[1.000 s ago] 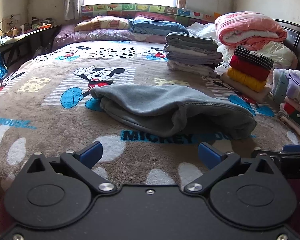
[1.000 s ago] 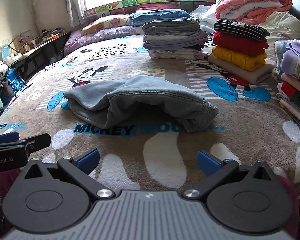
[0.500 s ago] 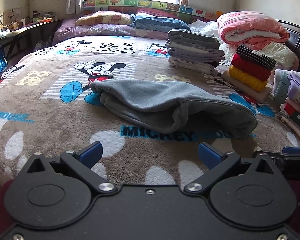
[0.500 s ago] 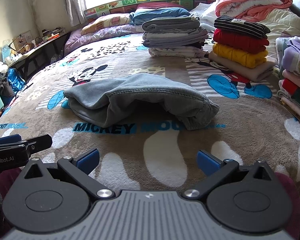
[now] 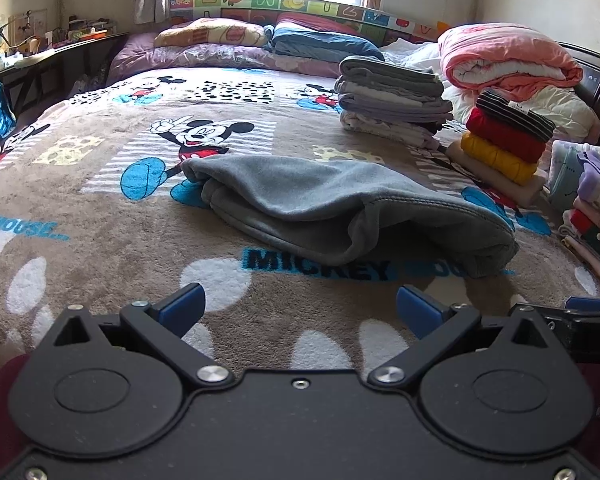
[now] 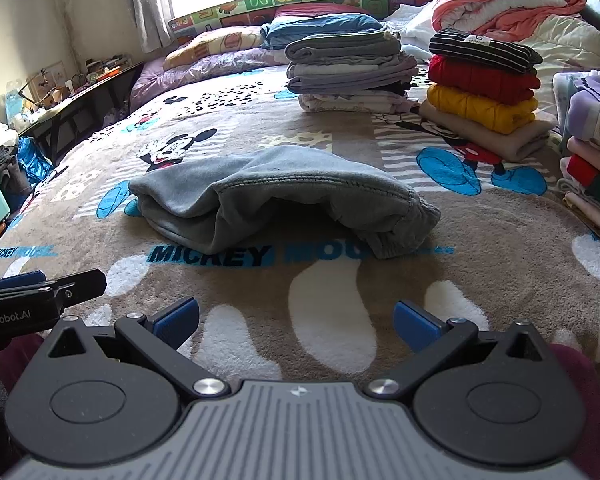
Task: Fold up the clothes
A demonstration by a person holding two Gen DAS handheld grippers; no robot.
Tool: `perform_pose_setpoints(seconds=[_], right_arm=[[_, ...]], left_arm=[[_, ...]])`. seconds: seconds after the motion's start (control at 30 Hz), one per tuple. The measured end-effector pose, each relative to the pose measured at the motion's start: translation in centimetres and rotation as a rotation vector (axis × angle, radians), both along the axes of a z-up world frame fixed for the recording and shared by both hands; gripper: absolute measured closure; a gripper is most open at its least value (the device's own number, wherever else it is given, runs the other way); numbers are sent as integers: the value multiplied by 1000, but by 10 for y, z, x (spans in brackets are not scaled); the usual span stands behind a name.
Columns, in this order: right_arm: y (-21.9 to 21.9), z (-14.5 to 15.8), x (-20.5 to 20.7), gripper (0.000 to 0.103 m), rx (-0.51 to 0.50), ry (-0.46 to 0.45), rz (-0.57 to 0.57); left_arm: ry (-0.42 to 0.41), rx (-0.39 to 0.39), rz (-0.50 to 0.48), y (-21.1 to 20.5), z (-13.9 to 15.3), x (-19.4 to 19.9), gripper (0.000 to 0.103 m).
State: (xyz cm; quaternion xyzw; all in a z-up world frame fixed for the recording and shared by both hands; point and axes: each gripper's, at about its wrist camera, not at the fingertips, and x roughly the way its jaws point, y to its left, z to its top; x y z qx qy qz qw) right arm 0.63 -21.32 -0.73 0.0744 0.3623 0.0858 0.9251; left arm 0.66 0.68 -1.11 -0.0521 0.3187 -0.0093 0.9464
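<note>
Lying on the bed blanket [image 5: 100, 248] is a gray garment [image 5: 340, 208], folded over w/ a puffy hump in the middle. It sits right above the big blue "MICKEY" letters, and its near edge touches them. One end, by the Mickey picture, is flat and tucked. The other end has a bunched cuff that droops down to the blanket.

The left gripper [image 5: 300, 308] is low at the front of the bed. Its 2 blue fingertips [image 5: 182, 308] are spread wide apart w/ nothing between them, just blanket. The right gripper [image 6: 296, 320] is the same: blue tips far apart, pinching nothing. Both claws are near the gray garment but not touching it. In the right wrist view the side of the left gripper pokes in at the left edge.

Behind the garment, well apart from it, is a stack of folded gray and white clothes [image 6: 348, 68]. Just beside that is a 2nd stack [image 6: 484, 88]: striped on top, then red, then yellow, then tan at the bottom. More folded things [image 6: 592, 152] sit at the far right edge. A rolled pink and white quilt [image 5: 508, 60] is in the back corner, and pillows [image 5: 260, 40] lie along the headboard under the window. A dark shelf [image 6: 80, 108] w/ small stuff on it runs along the left side.
</note>
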Motion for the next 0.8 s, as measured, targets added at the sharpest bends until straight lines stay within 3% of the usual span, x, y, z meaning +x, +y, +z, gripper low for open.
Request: perform_pose_setpoints(seconds=[0.8], right_arm=[[-1, -6, 7, 0, -2, 18, 3]], left_arm=[[23, -23, 2, 2, -6, 7, 0]])
